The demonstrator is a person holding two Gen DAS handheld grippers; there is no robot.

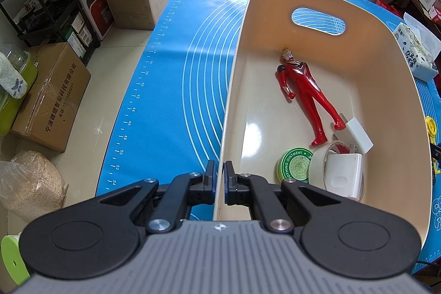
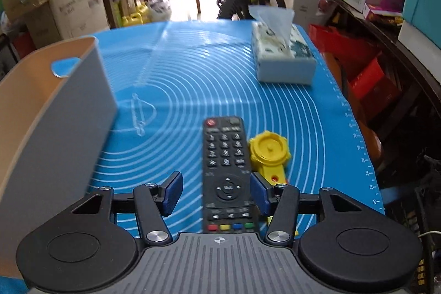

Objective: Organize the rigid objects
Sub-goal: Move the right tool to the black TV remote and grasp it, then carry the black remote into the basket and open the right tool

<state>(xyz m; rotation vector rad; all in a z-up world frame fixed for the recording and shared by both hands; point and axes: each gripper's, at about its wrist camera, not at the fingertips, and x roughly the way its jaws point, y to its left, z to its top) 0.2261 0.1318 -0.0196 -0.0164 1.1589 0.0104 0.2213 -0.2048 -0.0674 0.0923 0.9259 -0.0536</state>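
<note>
- Remote control (image 2: 226, 172): it lies flat on the blue mat (image 2: 209, 68), long axis running 12 to 6 o'clock in the right wrist view, with the yellow toy (image 2: 268, 153) touching or just beside its edge at 3 o'clock.
- The right gripper (image 2: 216, 192) straddles the remote's lower half with jaws spread apart; whether the pads already touch its sides I cannot tell.
- Handling, as a judgement: a stiff, light plastic bar with smooth sides, likely a bit slippery. The narrow width near the round navigation pad looks like the sound place to pinch, close to the balance point.
- The left gripper (image 1: 219, 183) is clenched on the near rim of the beige bin (image 1: 237, 68), steadying it.
- Inside the bin: red figure (image 1: 306, 92) toward 12 o'clock, green ointment tin (image 1: 295, 166), tape roll (image 1: 317, 164) and white chargers (image 1: 343, 172) toward 5 o'clock.
- The bin sits at 9 o'clock from the remote; a tissue box (image 2: 281, 57) stands at 1 o'clock.
</note>
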